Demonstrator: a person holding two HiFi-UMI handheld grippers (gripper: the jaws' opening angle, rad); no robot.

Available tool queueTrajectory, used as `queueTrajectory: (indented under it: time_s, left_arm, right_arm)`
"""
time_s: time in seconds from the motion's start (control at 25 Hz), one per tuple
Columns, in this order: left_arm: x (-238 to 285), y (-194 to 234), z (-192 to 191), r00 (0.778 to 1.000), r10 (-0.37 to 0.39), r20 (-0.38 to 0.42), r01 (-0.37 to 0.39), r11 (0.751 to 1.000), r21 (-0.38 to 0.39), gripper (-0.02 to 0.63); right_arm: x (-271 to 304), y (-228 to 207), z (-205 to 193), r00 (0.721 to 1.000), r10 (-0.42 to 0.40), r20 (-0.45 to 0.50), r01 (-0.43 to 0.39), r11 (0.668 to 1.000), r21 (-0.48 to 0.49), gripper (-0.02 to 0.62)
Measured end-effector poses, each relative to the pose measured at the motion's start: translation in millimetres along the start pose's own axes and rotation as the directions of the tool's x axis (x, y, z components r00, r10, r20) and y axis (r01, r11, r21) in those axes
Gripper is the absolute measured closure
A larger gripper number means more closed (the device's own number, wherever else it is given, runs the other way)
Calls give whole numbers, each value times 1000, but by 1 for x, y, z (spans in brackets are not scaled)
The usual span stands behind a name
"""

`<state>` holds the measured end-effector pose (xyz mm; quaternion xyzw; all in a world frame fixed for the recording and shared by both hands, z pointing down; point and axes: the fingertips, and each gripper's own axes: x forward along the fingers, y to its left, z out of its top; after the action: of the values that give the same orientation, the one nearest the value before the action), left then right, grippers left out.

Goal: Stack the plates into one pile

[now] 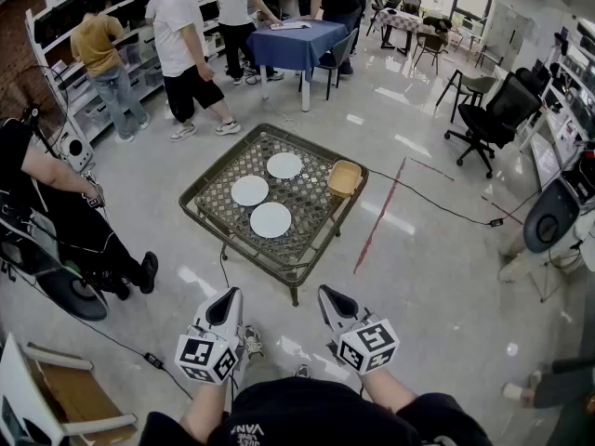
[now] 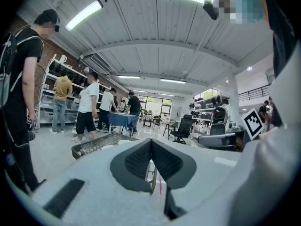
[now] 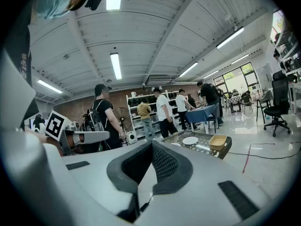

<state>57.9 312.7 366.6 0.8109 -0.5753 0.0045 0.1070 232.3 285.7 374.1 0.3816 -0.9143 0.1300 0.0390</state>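
Three plates [image 1: 249, 190] lie on the low table [image 1: 200, 204], well ahead of both grippers. The table's woven lattice top sits inside a raised dark rim, so it holds its load like a shallow tray. That load is the three plates and a small tan square dish [image 1: 344, 178], which stands at the corner ahead of the right gripper [image 1: 333, 301]. The inside of the dish shows only its own pale floor. The plates are round, plain white and flat, all much the same size. Each lies face up on the lattice by itself in a loose triangle, none touching another and none on top of another. The nearest plate [image 1: 271, 219] is straight ahead of the gap between the two grippers. The middle plate [image 1: 249, 190] is just beyond it, more in line with the left gripper [image 1: 227, 300]. The farthest plate [image 1: 284, 165] lies behind both, near the dish but apart from it. In the right gripper view the dish shows to the right of the jaws, with a plate just left of it. The left gripper's dark ribbed pads are pressed together with nothing between them, and so are the right gripper's. Both grippers are held low and side by side close to the person's body, above the glossy floor [image 1: 418, 249] and short of the table's near edge.
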Motion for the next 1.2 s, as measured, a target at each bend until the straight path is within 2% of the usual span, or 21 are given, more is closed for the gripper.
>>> queueTrajectory:
  time_s: [0.16,0.4,0.44,0.48,0.6,0.64,0.88,1.2]
  left_arm:
    - [6,11,0,1000,-7,5,7,1000,-3,586]
    - [26,29,-4,998,-66,5,66,997,-29,578]
    - [30,36,-5,997,-81,1,81,996,-36,578]
    - [35,43,-6,995,-99,-6,99,994,-45,568]
    - [51,65,-11,986,-157,-52,153,986,-67,410]
    - [55,74,-12,982,-174,-70,168,983,-73,397]
    - [84,125,-17,959,-246,-140,234,968,-93,368]
    - [115,180,-32,917,-336,-214,322,942,-99,360]
  right_arm:
    - [11,0,-2,1000,-5,1,5,1000,1,595]
    - [41,-4,-6,1000,10,8,-11,997,72,594]
    - [50,-3,-8,1000,3,-2,-3,997,71,541]
    - [59,-3,-10,1000,-7,-11,8,997,71,458]
    - [86,-7,-14,998,-59,-28,61,995,84,442]
    - [96,-8,-14,996,-79,-32,82,993,89,423]
    - [145,-21,-13,982,-185,-47,189,976,110,403]
    - [191,-32,-30,946,-318,-62,324,933,156,403]
